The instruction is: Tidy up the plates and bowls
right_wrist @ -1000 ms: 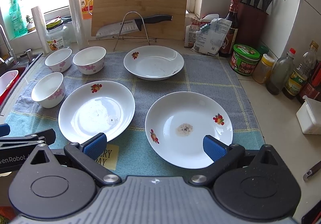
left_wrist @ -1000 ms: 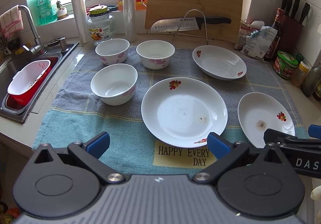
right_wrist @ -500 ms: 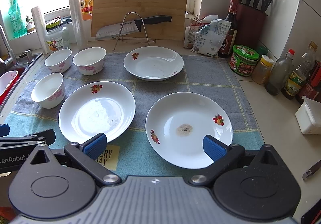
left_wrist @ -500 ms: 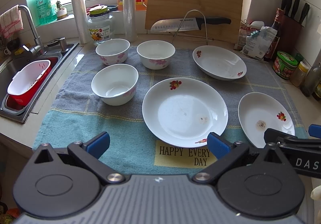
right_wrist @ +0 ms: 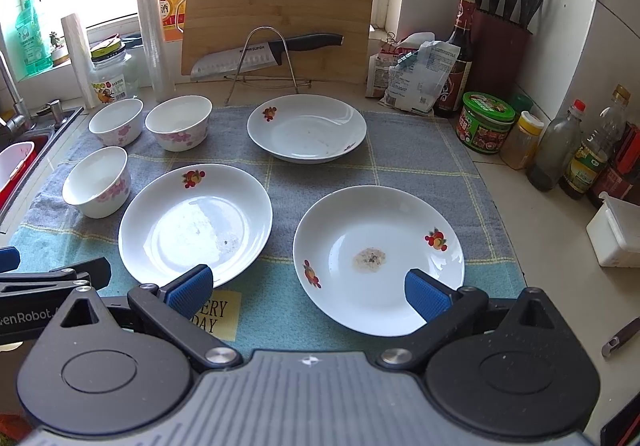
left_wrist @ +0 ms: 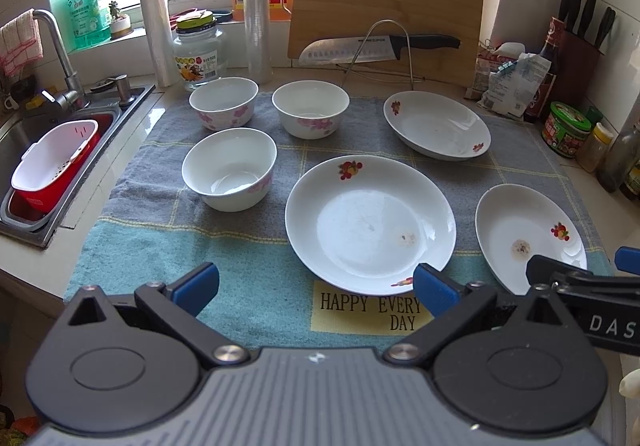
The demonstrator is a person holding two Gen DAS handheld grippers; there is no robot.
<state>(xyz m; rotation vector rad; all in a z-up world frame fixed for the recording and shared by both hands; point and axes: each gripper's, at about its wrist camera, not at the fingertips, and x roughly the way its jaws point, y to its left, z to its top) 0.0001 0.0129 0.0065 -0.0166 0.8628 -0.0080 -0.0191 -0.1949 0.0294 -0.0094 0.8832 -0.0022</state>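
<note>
Both grippers, left gripper (left_wrist: 316,286) and right gripper (right_wrist: 308,288), are hovering wide open and empty; I'm seeing the middle plate (left_wrist: 370,224) ahead of my left jaws, the right plate (right_wrist: 378,258) between my right ones, the bowls (left_wrist: 229,168) further left; glazed rims risk slipping from the pads

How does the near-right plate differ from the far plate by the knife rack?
The near-right plate carries a brownish residue spot at its centre; the far plate shows only faint specks. The near-right plate lies just ahead of the right gripper, while the far plate sits at the towel's back edge. Both are white with fruit motifs.
</note>
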